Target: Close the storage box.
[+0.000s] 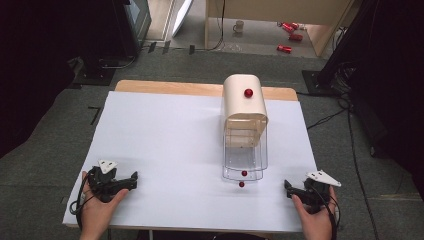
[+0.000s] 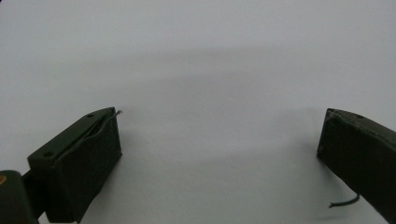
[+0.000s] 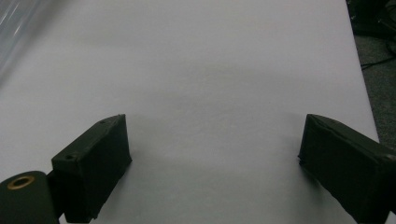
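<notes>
Resting both claws on the desk (image 1: 165,140) | left claw (image 1: 134,180) spread, empty | right claw (image 1: 287,188) spread, empty | bread box (image 1: 244,102) ahead between them, nearer my right.

Far beyond the tongs, a grey carpet floor (image 1: 60,125) surrounds the white table (image 1: 165,140). A wooden cabinet (image 1: 280,12) stands behind, with red cans (image 1: 290,30) and a mug (image 1: 239,26) beneath.

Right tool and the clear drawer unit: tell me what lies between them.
In the high view, only bare white table separates the right tool from the clear drawer unit; a small red ball sits before the drawers, off that line.
</notes>
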{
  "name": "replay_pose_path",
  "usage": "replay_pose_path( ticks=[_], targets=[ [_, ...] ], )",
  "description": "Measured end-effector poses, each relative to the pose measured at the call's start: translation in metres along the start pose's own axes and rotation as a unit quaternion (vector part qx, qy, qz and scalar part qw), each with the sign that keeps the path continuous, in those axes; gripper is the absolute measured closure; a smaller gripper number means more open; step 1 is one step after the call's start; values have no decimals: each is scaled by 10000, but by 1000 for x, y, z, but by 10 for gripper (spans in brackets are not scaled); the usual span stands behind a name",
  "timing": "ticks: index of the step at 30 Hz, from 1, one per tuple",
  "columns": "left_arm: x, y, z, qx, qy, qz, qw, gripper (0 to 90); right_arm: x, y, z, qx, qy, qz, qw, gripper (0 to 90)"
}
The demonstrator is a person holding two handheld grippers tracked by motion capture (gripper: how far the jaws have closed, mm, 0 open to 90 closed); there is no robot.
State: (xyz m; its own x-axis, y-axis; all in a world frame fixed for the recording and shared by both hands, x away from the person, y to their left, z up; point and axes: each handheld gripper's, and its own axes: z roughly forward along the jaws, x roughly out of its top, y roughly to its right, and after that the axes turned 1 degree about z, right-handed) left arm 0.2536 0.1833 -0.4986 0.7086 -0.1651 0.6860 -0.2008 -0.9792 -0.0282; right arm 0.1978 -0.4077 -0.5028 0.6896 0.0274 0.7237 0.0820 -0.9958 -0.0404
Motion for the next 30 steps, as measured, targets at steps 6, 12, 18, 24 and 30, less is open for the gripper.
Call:
replay_pose_path(
  ticks=[6, 12, 18, 24, 30],
  targets=[
    [0, 0, 0, 4, 1, 7, 10000, 0, 0, 0, 0, -14, 17, 51, 10000, 104],
    [0, 0, 0, 6, 2, 10, 10000, 0, 1, -8, -4, -236, -35, 345, 9991, 128],
    [0, 0, 0, 7, 0, 11, 10000, 0, 7, -23, -17, -82, 88, 363, 9993, 117],
    [0, 0, 0, 8, 5, 8, 10000, 0, 13, -42, -28, 84, 180, 247, 9995, 112],
    [0, 0, 0, 7, 3, 9, 10000, 0, 18, -58, -38, 165, 280, 149, 9994, 112]
  ],
)
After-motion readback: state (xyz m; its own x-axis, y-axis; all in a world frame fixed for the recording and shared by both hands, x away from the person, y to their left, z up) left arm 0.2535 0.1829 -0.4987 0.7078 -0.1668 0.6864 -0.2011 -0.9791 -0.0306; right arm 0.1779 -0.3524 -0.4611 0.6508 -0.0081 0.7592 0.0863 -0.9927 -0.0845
